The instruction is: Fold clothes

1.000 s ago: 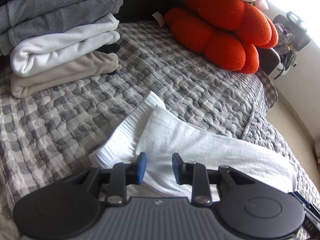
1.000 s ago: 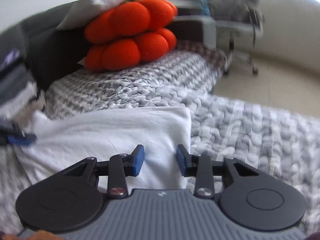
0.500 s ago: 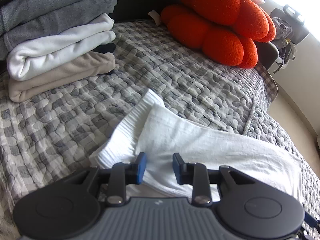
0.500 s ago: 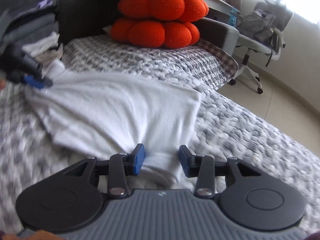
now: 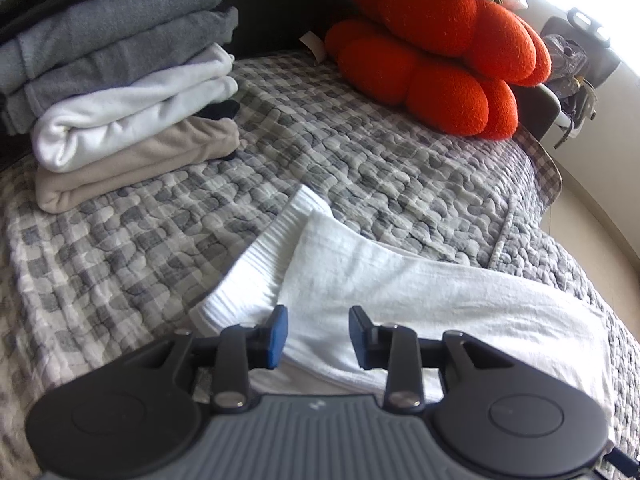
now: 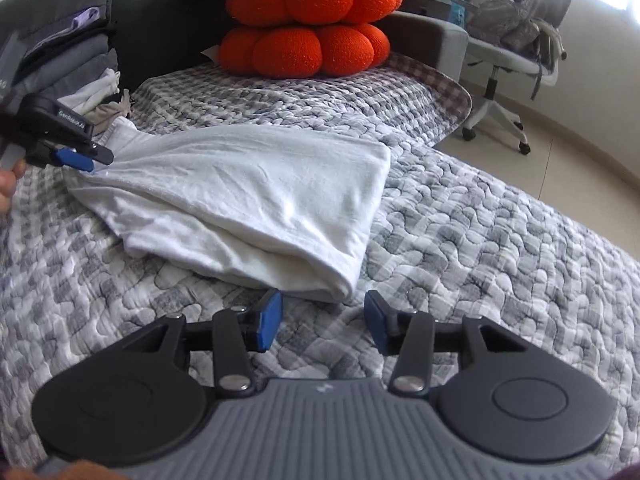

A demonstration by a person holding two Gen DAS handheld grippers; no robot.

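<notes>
My right hand-held gripper (image 6: 322, 318) is opening, empty, just short of the white shirt (image 6: 256, 200); my left hand-held gripper (image 5: 318, 334) is opening over its other end.

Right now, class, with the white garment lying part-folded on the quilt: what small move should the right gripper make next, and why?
Probably ease the right gripper forward to the near folded edge of the white garment. Its jaws have just been opening and now hold nothing, with that edge just beyond them, while the left gripper is at the far corner.
</notes>
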